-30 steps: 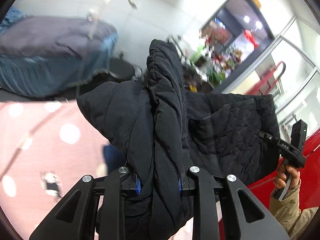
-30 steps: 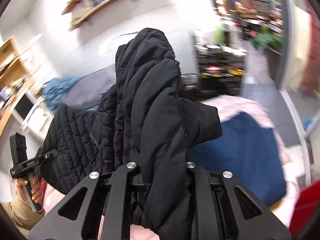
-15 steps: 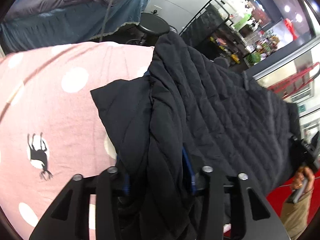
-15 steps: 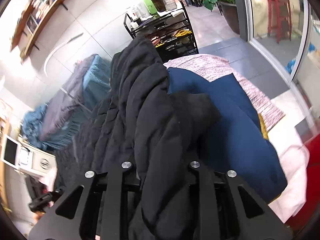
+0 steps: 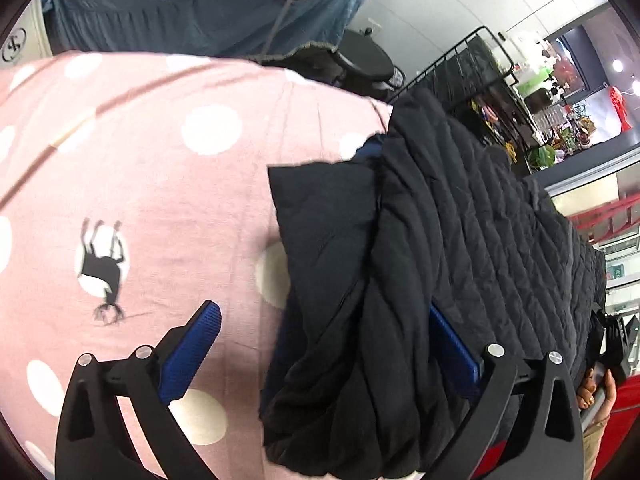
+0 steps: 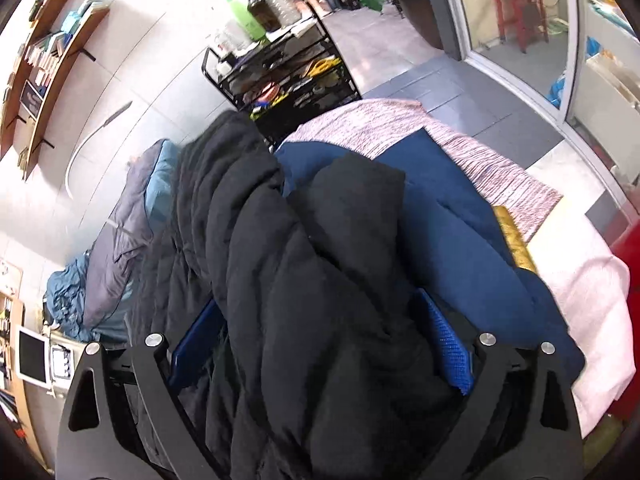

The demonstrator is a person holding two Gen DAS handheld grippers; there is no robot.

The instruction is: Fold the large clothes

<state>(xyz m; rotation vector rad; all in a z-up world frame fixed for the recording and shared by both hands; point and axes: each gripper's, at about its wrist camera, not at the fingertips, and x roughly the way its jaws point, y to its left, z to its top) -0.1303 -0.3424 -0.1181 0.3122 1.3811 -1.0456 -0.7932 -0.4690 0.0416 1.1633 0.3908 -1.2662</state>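
Note:
A black quilted jacket [image 5: 460,240] lies spread on the pink polka-dot bed sheet [image 5: 160,184]. My left gripper [image 5: 322,312] points down over it with its jaws opening. A bunched fold sits loosely between the blue pads [image 5: 192,352], and the left pad is bare. In the right wrist view the same jacket [image 6: 280,280] rests partly on a navy garment [image 6: 460,220]. My right gripper [image 6: 318,300] is opening too, its pads [image 6: 444,348] standing off the heaped fold between them. The right gripper [image 5: 612,340] and the hand holding it show at the left wrist view's right edge.
A black wire cart [image 6: 280,76] with bottles stands beyond the bed's far end. A second bed with blue-grey covers [image 5: 180,12] and a black stool [image 5: 364,60] lie behind. A pink knit cloth [image 6: 420,132] and a gold item [image 6: 514,240] lie by the navy garment.
Both grippers came down toward the bed and lowered the jacket onto it. Both sets of jaws went from shut on jacket folds to wide apart, and the folds now lie loose.

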